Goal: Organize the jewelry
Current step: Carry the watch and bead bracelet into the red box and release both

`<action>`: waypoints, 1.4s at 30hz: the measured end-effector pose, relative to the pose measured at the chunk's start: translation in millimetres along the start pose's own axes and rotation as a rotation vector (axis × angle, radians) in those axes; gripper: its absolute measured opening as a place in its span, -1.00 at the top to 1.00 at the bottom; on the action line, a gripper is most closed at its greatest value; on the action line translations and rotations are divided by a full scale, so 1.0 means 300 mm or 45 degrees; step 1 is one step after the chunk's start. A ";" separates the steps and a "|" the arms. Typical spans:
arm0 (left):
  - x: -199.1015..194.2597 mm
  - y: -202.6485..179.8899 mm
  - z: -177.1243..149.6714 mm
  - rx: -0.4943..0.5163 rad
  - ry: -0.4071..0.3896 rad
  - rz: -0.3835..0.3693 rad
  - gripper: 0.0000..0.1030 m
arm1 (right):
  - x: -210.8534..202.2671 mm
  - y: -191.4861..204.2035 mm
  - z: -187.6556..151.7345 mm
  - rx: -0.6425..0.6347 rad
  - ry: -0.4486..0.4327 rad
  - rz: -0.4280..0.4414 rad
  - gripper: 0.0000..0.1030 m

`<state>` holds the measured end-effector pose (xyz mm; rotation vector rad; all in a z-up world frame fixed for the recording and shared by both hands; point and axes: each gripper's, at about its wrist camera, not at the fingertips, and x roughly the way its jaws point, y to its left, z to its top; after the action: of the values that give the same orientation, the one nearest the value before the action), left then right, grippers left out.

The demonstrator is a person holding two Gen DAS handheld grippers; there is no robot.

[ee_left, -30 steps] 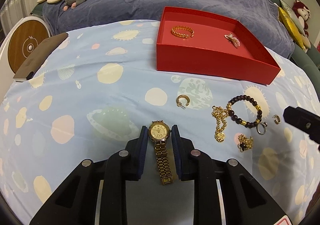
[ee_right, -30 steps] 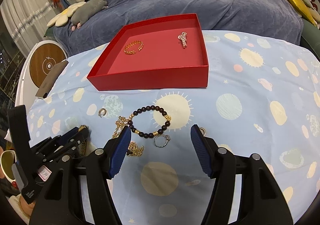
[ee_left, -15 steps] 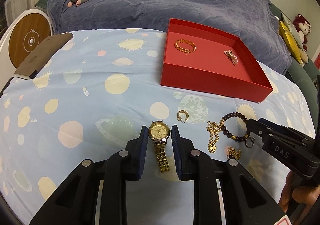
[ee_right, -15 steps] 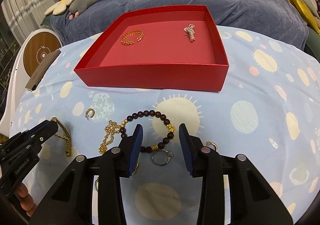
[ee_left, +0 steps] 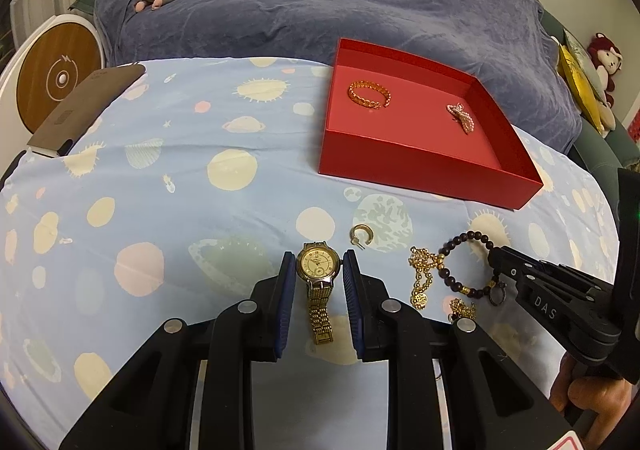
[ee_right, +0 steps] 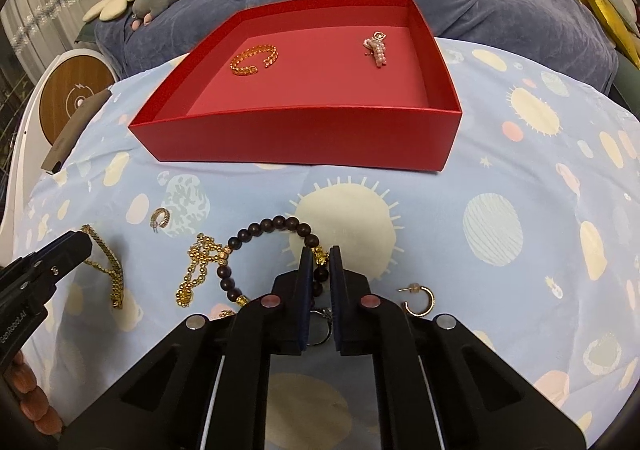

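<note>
A gold watch [ee_left: 318, 266] sits between the blue pads of my left gripper [ee_left: 318, 253], which is shut on its case; the strap trails down toward the cloth. My right gripper [ee_right: 320, 250] is down on the dark bead bracelet [ee_right: 260, 228], its jaws closing, with the pads pressing on the bracelet's gold bead. A silver ring [ee_right: 320, 326] lies under its fingers. The red box [ee_right: 300, 137] behind holds a gold bangle [ee_right: 254, 59] and a pearl clip [ee_right: 376, 47]. A gold chain necklace [ee_right: 200, 270] lies just left of the bracelet.
Two gold hoop earrings lie on the planet-print cloth, one [ee_right: 418, 300] right of my right gripper, one [ee_right: 160, 217] further left. A brown flat case [ee_left: 84, 105] rests at the cloth's left edge. A blue-grey covered sofa [ee_left: 360, 1] rises behind the box.
The right gripper came forward and down over the bead bracelet and its jaws went from wide apart to nearly together on it. The left gripper kept its hold on the watch.
</note>
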<state>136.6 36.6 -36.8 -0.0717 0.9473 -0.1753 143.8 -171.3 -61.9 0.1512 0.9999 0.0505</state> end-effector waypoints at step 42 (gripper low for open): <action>0.209 -0.159 0.446 0.109 -0.175 -0.049 0.02 | -0.037 -0.202 0.371 0.113 -0.185 0.011 0.56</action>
<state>275.5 -23.7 -2.4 -0.0231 0.8008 -0.2435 229.7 -243.8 -2.7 0.2371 0.8567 0.0031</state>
